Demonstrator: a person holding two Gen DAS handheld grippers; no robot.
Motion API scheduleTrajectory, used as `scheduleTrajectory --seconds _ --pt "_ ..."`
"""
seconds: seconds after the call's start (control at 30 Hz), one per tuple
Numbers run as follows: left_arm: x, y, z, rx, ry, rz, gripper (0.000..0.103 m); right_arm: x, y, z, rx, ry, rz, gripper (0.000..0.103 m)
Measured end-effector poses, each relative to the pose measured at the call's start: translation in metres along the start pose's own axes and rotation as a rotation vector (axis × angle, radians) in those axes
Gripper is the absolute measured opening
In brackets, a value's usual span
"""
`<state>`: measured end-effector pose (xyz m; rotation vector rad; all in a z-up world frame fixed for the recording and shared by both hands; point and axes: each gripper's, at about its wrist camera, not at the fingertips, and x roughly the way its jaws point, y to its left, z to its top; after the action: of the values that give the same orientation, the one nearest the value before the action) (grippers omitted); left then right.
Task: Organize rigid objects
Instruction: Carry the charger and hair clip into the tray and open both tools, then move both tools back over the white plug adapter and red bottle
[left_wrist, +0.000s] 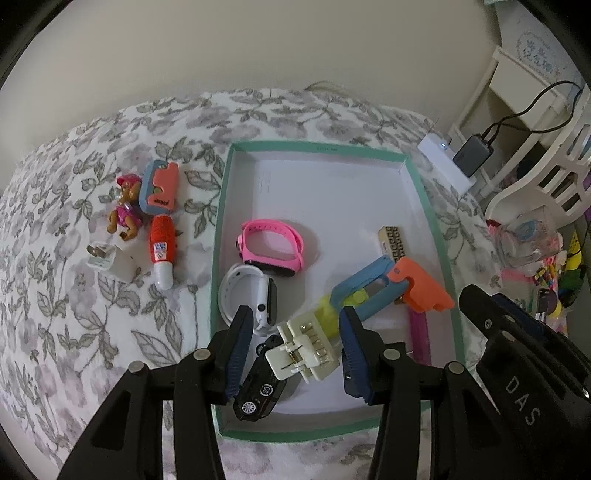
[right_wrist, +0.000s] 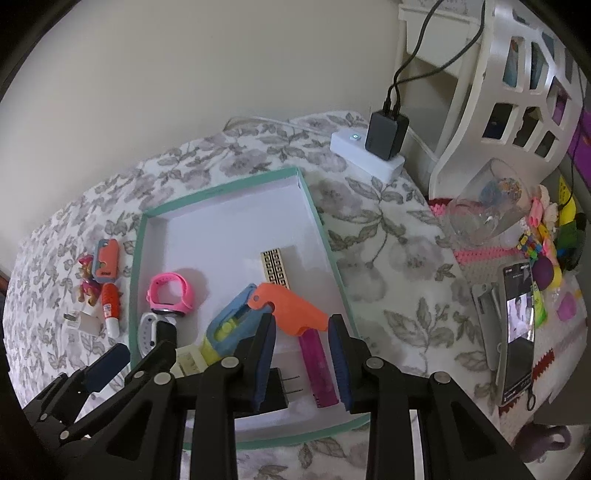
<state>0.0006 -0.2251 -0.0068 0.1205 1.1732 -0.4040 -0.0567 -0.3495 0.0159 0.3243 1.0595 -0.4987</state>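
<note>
A green-rimmed white box (left_wrist: 218, 221) (right_wrist: 325, 236) lies on the flowered bedspread. It holds a pink watch (left_wrist: 271, 247), a white watch (left_wrist: 255, 299), a black toy car (left_wrist: 258, 387), a cream hair clip (left_wrist: 303, 350), a blue-and-orange folding tool (left_wrist: 391, 286) (right_wrist: 280, 310), a patterned block (left_wrist: 392, 240) and a pink ruler (right_wrist: 319, 369). My left gripper (left_wrist: 295, 347) is open around the hair clip, over the car. My right gripper (right_wrist: 301, 354) is open above the ruler and a black plug (right_wrist: 277, 391).
Left of the box lie a pup figurine (left_wrist: 125, 206), a blue-and-orange case (left_wrist: 159, 188), a red-and-white tube (left_wrist: 162, 251) and a white charger (left_wrist: 109, 260). A power strip (right_wrist: 365, 155), a phone (right_wrist: 517, 332), a clear bowl (right_wrist: 484, 210) and toys sit to the right.
</note>
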Motion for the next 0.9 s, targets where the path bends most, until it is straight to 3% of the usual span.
scheduleTrajectory --seconds 0.2,0.4,0.5,0.67,0.77,0.83,0.9 --pt "-0.018 0.009 0.006 -0.020 -0.036 0.004 0.055 -0.020 0.004 0.004 0.006 -0.053 0.025 0.032" --pt "-0.027 0.034 0.012 -0.081 -0.065 0.083 0.062 -0.018 0.019 0.001 -0.019 -0.040 0.070 0.032" --pt "-0.027 0.051 0.015 -0.119 -0.060 0.144 0.078 -0.010 0.029 -0.002 -0.043 -0.013 0.093 0.032" --pt "-0.018 0.083 0.015 -0.226 -0.007 0.171 0.087 -0.002 0.038 -0.007 -0.076 0.010 0.077 0.033" --pt "-0.016 0.094 0.015 -0.256 0.006 0.197 0.088 0.001 0.040 -0.007 -0.083 0.015 0.064 0.045" --pt "-0.016 0.097 0.014 -0.268 0.009 0.204 0.089 0.001 0.040 -0.007 -0.078 0.013 0.056 0.065" --pt "-0.016 0.099 0.014 -0.281 0.010 0.206 0.092 0.002 0.040 -0.007 -0.076 0.012 0.055 0.066"
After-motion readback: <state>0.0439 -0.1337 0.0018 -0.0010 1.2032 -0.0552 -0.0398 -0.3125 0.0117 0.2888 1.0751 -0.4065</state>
